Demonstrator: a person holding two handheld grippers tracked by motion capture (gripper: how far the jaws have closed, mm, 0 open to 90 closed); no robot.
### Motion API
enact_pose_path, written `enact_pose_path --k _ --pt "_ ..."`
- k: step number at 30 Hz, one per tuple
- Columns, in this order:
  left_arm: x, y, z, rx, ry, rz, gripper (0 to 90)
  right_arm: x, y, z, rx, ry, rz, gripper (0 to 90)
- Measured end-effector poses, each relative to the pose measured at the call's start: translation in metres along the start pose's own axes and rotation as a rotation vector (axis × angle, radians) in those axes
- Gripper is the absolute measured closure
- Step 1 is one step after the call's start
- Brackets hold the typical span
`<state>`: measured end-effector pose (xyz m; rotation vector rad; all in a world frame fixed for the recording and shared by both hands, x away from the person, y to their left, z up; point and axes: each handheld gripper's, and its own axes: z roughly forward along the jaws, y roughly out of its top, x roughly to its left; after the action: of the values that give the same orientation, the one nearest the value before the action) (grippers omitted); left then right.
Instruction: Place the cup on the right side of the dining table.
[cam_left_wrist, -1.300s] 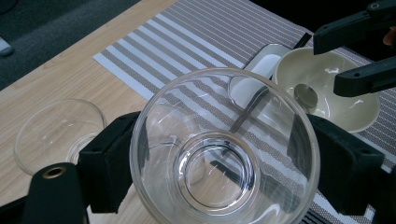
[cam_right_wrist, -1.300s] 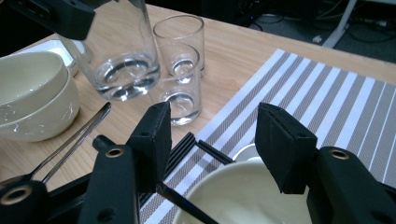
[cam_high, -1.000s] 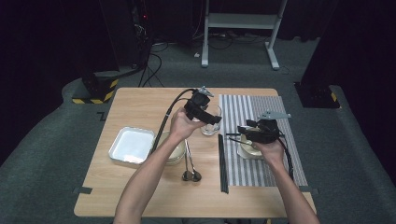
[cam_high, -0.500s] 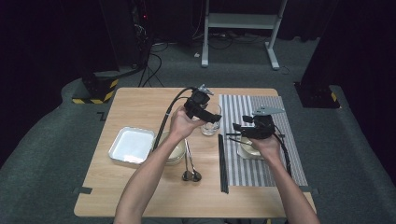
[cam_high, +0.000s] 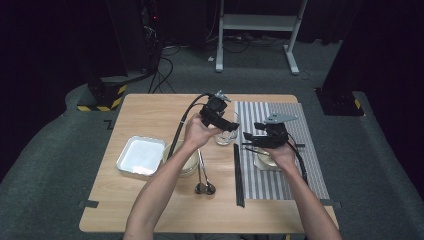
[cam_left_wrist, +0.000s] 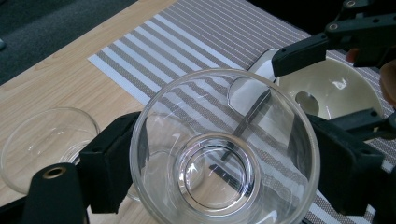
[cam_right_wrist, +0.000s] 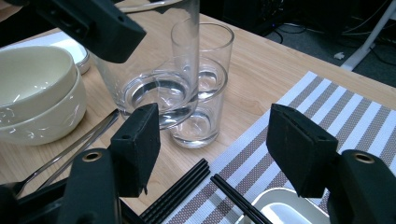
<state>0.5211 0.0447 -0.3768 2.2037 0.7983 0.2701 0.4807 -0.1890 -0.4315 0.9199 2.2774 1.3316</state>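
Glass tumbler (cam_left_wrist: 224, 154) — clamped upright in left gripper (cam_high: 226, 123), lifted over the placemat's (cam_high: 310, 150) left edge; right gripper (cam_right_wrist: 212, 140), jaws just widened and bare, faces it — second glass (cam_right_wrist: 201, 84) stands just behind.

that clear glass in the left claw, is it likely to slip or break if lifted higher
The glass looks smooth and thin-walled, so probably slippery and fragile. The left claw grips it by two pads on its round sides, so it might twist. It appears empty, so likely light. A second glass stands on the table.
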Motion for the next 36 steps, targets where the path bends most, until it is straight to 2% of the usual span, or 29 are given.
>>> enact_pose_path --k 6,16,27,30,36 --pt "-0.002 0.004 0.004 0.006 -0.004 0.012 18.4 -0.003 -0.001 0.004 0.0 0.019 0.012 33.2" --pt "0.001 0.009 0.01 0.012 -0.015 0.004 18.4 -0.004 -0.001 0.007 -0.016 0.045 0.017 30.8" --pt "-0.002 0.013 0.016 0.025 -0.013 0.029 18.4 -0.004 -0.002 0.017 -0.026 0.068 0.028 27.2" --pt "-0.003 0.014 0.017 0.027 -0.013 0.038 18.4 -0.003 0.002 0.02 -0.007 0.08 0.024 24.6" --pt "-0.003 0.015 0.016 0.034 -0.011 0.046 18.4 0.004 0.012 0.024 -0.019 0.084 0.0 23.6"
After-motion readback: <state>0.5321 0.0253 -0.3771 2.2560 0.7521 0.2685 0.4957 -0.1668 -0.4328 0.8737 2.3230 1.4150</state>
